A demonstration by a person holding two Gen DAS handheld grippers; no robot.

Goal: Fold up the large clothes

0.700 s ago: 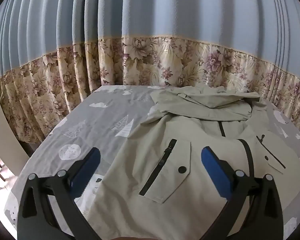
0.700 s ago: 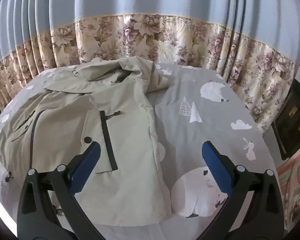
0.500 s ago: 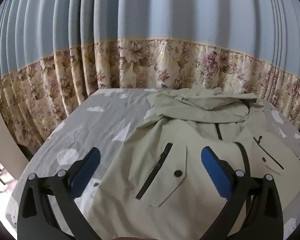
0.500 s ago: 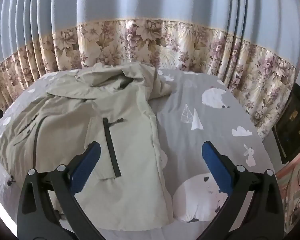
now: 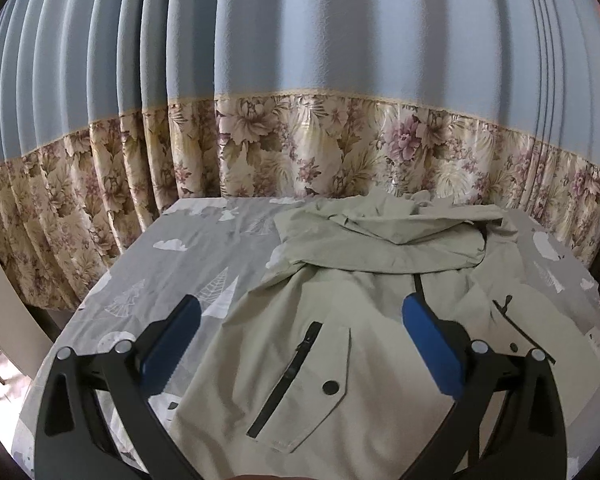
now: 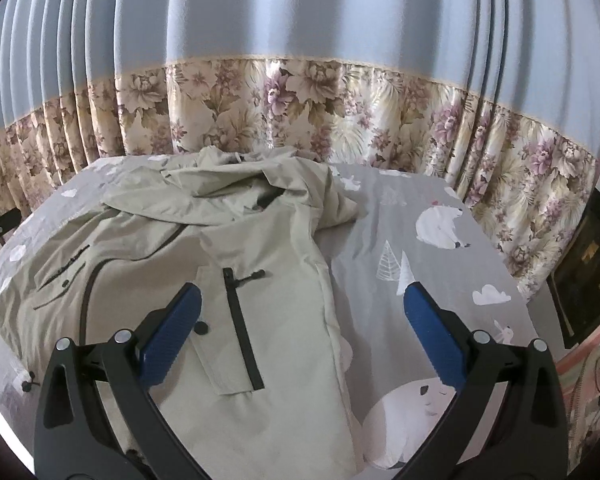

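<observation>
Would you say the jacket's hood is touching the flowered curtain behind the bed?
Cannot tell. In the right wrist view the hood overlaps the curtain, but the bed's far edge hides any contact or gap.

jacket (image 5: pixel 340 360) on bed (image 5: pixel 171 276), curtain (image 5: pixel 300 80) behind

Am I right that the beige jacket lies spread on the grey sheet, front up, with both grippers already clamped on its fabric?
Not quite: both grippers are open and hold nothing. The left gripper and right gripper hover above the jacket, as each wrist view shows. The jacket does lie front up on the sheet.
</observation>
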